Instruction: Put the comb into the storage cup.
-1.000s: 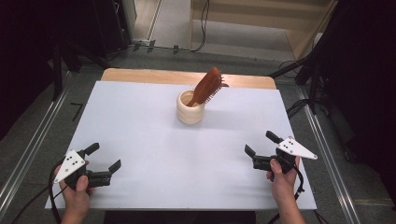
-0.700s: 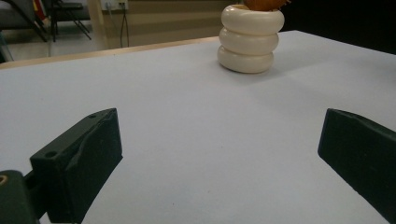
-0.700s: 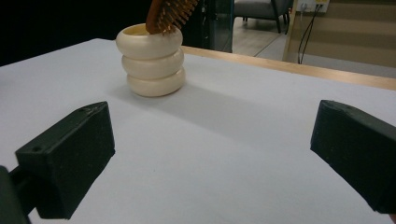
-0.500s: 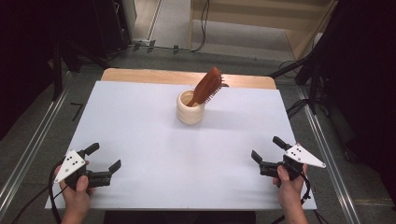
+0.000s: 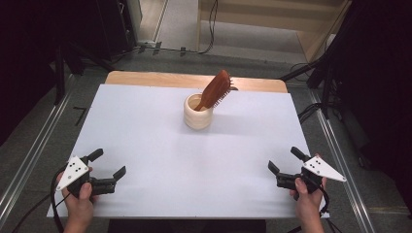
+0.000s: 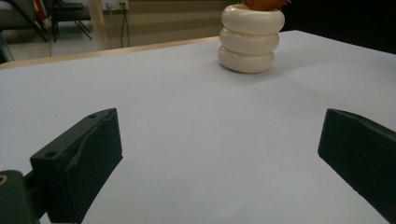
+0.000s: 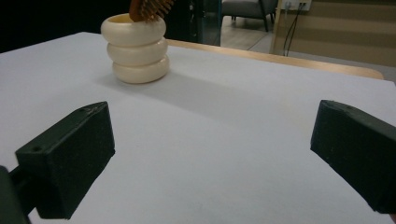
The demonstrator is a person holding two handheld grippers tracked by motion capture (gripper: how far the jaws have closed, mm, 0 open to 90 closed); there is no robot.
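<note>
Brown wooden hairbrush (image 5: pixel 216 90) leans inside the cream ribbed ceramic cup (image 5: pixel 198 112), mid-table. Left gripper (image 5: pixel 108 169) and right gripper (image 5: pixel 284 167) rest near the front edge, jaws wide, empty. Recommended: approach level, steady cup, grasp the brush's exposed head.

Lab-like recording room, aluminium rails (image 5: pixel 29 162), floor cables (image 5: pixel 212 24) (dark surroundings), white table (image 5: pixel 145 126)

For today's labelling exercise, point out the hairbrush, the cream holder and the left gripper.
hairbrush (image 5: pixel 216 89), high view, on its wooden back.
cream holder (image 6: pixel 247 43), left gripper view, on its middle ring.
left gripper (image 5: pixel 108 164), high view, midway between its fingertips.
</note>
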